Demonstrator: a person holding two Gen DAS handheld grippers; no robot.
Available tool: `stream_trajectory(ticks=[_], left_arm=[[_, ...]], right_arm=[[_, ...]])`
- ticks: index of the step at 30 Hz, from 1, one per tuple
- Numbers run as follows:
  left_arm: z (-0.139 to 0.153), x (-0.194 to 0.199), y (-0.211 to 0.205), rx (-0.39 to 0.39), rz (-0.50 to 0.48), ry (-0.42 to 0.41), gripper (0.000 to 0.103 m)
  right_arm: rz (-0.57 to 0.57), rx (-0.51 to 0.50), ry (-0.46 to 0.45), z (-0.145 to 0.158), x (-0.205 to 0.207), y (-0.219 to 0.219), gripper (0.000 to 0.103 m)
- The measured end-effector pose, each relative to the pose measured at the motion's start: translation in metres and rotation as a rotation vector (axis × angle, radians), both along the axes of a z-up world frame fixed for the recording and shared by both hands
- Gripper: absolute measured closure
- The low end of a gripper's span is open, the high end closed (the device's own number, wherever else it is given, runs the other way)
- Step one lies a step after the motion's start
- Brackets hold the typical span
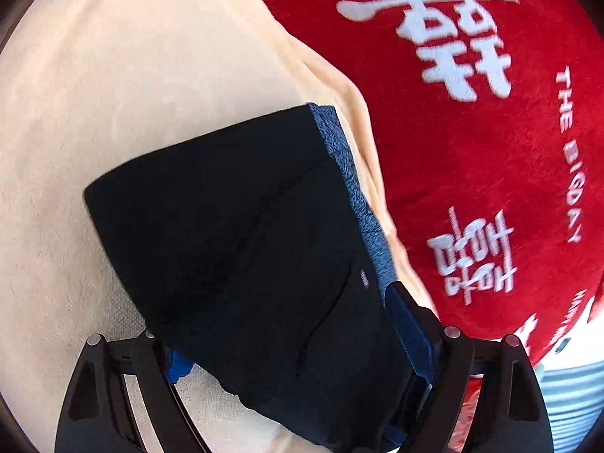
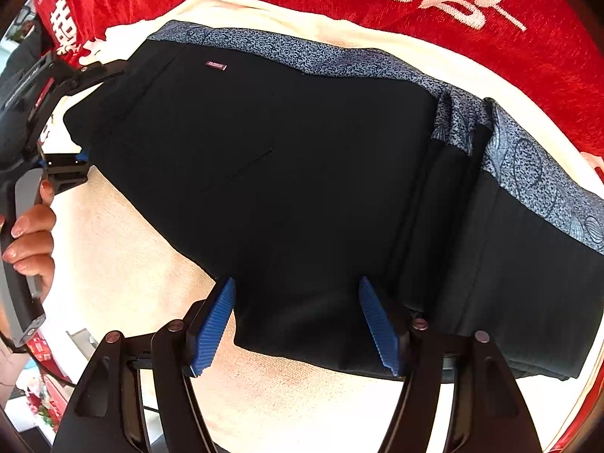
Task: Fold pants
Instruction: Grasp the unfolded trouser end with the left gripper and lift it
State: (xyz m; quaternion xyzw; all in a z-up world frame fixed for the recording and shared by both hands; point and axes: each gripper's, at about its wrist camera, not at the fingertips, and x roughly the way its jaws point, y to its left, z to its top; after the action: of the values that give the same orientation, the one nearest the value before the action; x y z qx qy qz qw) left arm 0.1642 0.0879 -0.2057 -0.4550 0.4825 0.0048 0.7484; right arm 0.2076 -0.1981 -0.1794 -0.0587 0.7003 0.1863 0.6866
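- Folded flat, the dark pants [image 2: 287, 173] lie on a cream blanket [image 2: 124, 264], a red cushion [image 1: 472, 158] just beyond.
- Left gripper [image 1: 302, 355] straddles one end of the pants, jaws apart.
- Right gripper [image 2: 298, 324] points down over the near edge, blue pads [image 2: 213, 328] apart, cloth between them, unpinched.
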Motion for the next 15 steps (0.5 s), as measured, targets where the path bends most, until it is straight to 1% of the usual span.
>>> stream_trajectory(ticks=[1, 2, 3, 4, 6, 7, 8, 9, 12, 14, 15], left_arm=[[0.003, 0.001, -0.003, 0.039, -0.008, 0.007, 0.022], [0.004, 0.001, -0.005, 0.074, -0.013, 0.014, 0.031], [0.007, 0.002, -0.008, 0.142, -0.028, 0.033, 0.055], [0.008, 0.003, -0.01, 0.198, -0.046, 0.051, 0.067], [0.014, 0.003, -0.016, 0.274, -0.087, 0.038, 0.07], [0.019, 0.003, -0.022, 0.328, -0.117, 0.027, 0.072], [0.027, 0.003, -0.032, 0.406, -0.158, 0.008, 0.072], [0.038, 0.002, -0.048, 0.522, -0.217, -0.024, 0.072], [0.056, -0.002, -0.08, 0.704, -0.31, -0.088, 0.072], [0.063, -0.006, -0.095, 0.783, -0.356, -0.12, 0.072], [0.066, -0.008, -0.103, 0.826, -0.384, -0.138, 0.072]], right_arm=[[0.001, 0.003, 0.001, 0.001, 0.0, -0.001, 0.031], [0.001, 0.005, 0.005, 0.002, 0.002, -0.002, 0.031], [-0.001, 0.007, 0.01, 0.003, 0.003, -0.003, 0.031], [-0.005, 0.015, 0.017, 0.007, 0.006, -0.004, 0.031], [-0.025, 0.028, 0.016, 0.015, 0.012, -0.009, 0.031], [-0.041, 0.04, 0.006, 0.023, 0.017, -0.013, 0.031], [-0.05, 0.05, -0.002, 0.029, 0.021, -0.016, 0.031], [-0.065, 0.065, -0.012, 0.037, 0.028, -0.019, 0.031], [-0.09, 0.123, -0.011, 0.059, 0.054, -0.023, 0.031], [-0.094, 0.183, 0.016, 0.071, 0.078, -0.017, 0.031], [-0.09, 0.212, 0.031, 0.075, 0.089, -0.012, 0.029]])
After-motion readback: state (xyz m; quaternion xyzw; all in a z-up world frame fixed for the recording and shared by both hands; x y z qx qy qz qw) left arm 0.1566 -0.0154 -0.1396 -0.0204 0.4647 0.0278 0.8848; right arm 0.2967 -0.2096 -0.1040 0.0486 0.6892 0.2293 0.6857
